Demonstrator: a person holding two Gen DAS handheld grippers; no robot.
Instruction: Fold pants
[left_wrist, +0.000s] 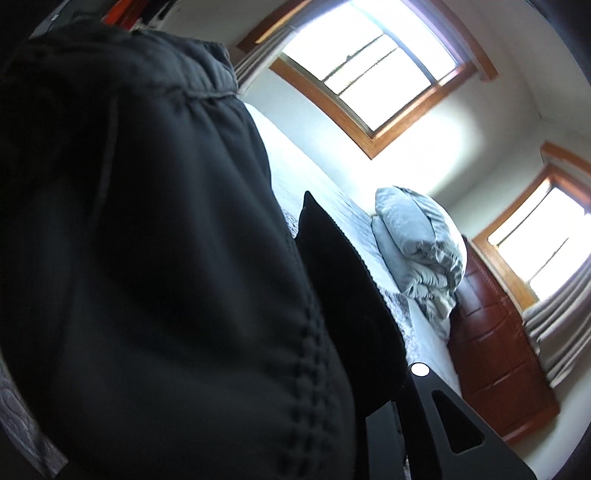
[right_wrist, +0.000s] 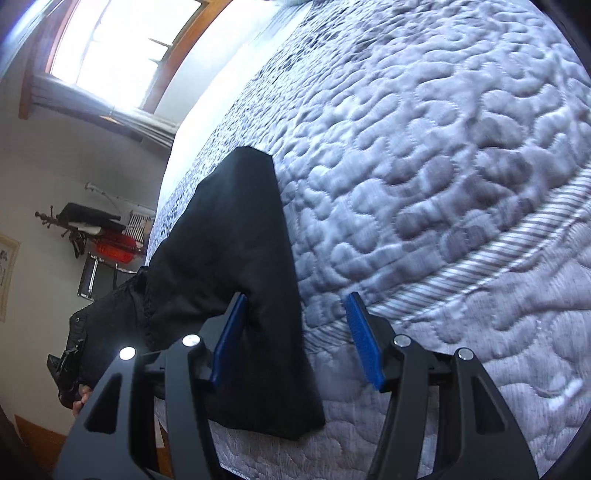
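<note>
The black pants (left_wrist: 147, 258) fill the left of the left wrist view, the gathered waistband at the top. The cloth drapes over my left gripper (left_wrist: 317, 424); only its right finger (left_wrist: 343, 295) shows, pressed against the fabric. In the right wrist view a pant leg (right_wrist: 240, 258) lies on the grey quilted bed (right_wrist: 424, 166). My right gripper (right_wrist: 295, 332) is open, blue pads wide apart, the leg's edge lying between them. The left gripper (right_wrist: 70, 369) shows at the far left, the pants hanging from it.
Folded grey bedding (left_wrist: 417, 251) lies on the bed near a wooden dresser (left_wrist: 491, 339). Two bright windows (left_wrist: 373, 74) are in the walls. A coat rack with red items (right_wrist: 107, 240) stands by the far wall.
</note>
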